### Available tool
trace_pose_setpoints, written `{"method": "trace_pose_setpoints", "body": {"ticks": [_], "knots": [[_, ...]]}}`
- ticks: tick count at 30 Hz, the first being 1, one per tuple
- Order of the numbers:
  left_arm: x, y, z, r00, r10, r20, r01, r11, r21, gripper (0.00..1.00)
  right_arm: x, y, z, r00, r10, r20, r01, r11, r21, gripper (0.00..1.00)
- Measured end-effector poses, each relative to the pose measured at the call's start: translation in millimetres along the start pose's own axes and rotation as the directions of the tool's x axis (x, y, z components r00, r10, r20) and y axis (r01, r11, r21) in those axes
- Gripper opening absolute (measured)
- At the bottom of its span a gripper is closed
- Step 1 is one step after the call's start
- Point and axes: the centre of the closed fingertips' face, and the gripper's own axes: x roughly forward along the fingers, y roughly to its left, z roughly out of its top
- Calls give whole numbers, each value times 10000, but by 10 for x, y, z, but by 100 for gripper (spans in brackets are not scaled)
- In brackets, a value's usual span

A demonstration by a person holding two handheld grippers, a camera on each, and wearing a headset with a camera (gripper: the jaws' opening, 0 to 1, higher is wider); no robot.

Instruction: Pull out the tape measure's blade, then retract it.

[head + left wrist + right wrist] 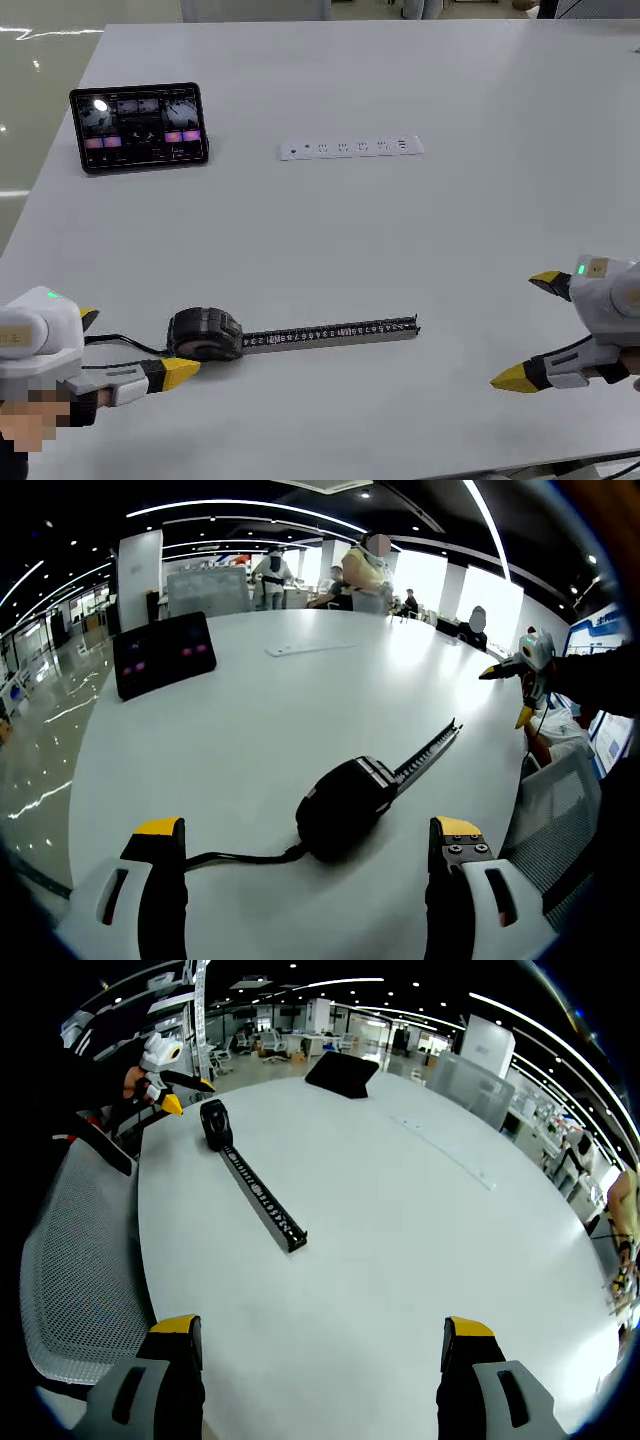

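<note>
The tape measure [205, 334] lies on the near left of the white table [400, 230], its blade [330, 331] drawn out to the right. The left gripper [135, 345] sits spread just behind the case, not pinching it. The right gripper [528, 330], also spread, hovers at the near right, well apart from the blade's tip.

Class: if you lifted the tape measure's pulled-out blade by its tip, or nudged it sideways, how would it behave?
The blade is thin and long, so it would probably sag. Lying flat on the smooth table, it should slide easily. The chunky case looks heavier and may anchor it.
</note>
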Motion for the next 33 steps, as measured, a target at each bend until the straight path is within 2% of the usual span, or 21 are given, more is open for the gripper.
{"method": "trace_pose_setpoints", "body": {"ticks": [5, 9, 12, 14, 20, 24, 27, 29, 33], "knots": [[114, -103, 59, 9999, 84, 105, -78, 9984, -561, 99, 125, -27, 70, 9990, 374, -227, -381, 9988, -306, 99], [190, -163, 80, 9996, 241, 156, -228, 9965, -808, 99, 213, -8, 106, 9966, 693, -436, -723, 9949, -705, 94], [246, -191, 134, 9977, 497, 456, -421, 9870, -1552, 99, 299, -9, 143, 9943, 895, -588, -947, 9912, -930, 93], [278, -202, 141, 9968, 619, 509, -520, 9827, -1779, 99, 360, -44, 147, 9932, 962, -649, -1030, 9885, -1112, 92], [358, -254, 130, 9894, 1350, 542, -1251, 9798, -1559, 99, 507, -44, 248, 9877, 1305, -865, -1421, 9792, -1448, 90], [414, -290, 86, 9869, 1523, 523, -1420, 9761, -1643, 99, 593, -94, 260, 9834, 1461, -1074, -1627, 9724, -1673, 90], [418, -288, 63, 9800, 1895, 601, -1771, 9695, -1692, 99, 653, -96, 280, 9796, 1592, -1223, -1801, 9660, -1853, 89], [432, -291, 45, 9756, 2085, 690, -1940, 9654, -1746, 99, 688, -67, 288, 9749, 1791, -1325, -2043, 9557, -2120, 86], [446, -257, 44, 9616, 2554, 1010, -2326, 9529, -1946, 99, 766, -33, 273, 9675, 1995, -1556, -2314, 9464, -2255, 81]]}}
